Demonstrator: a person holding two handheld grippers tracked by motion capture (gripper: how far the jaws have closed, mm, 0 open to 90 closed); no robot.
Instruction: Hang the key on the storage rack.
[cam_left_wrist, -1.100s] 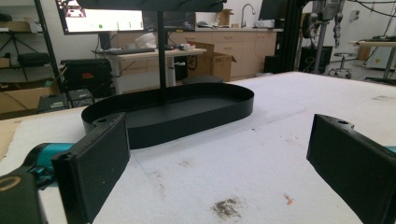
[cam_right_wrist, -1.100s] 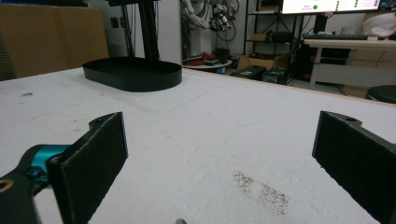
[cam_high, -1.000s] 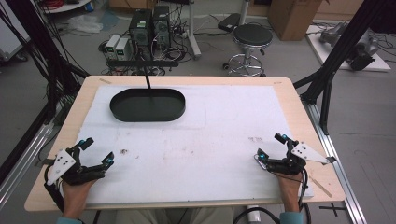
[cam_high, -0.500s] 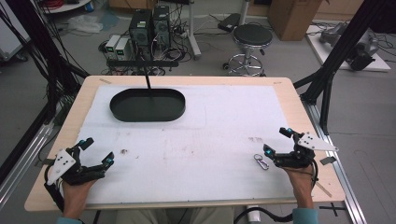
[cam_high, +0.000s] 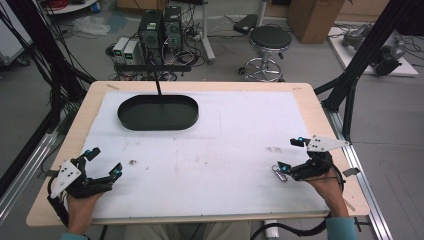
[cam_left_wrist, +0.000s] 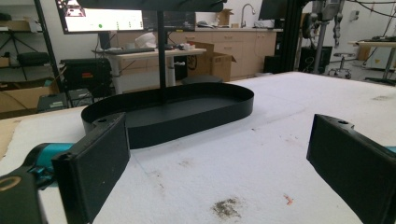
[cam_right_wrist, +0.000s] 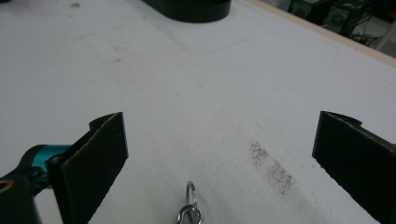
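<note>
High view: both grippers, left gripper (cam_high: 103, 161) and right gripper (cam_high: 291, 154), spread apart near table (cam_high: 310, 100) edge; perhaps keyring (cam_high: 276, 171).

Your small silver metal key ring with its clip (cam_high: 276, 172) lies flat on the white cloth near the table's right front, close by your right gripper. Your black oval shallow-walled tray (cam_high: 158, 112) sits far off at back left, empty.

Even, diffuse overhead room light falls across the white table cover (cam_high: 225, 150), with only soft, faint shadows. The high view is slightly soft and grainy. In the left gripper view, a bright monitor (cam_left_wrist: 100, 18) glares far left. Both gripper views blur their near black jaws.
</note>
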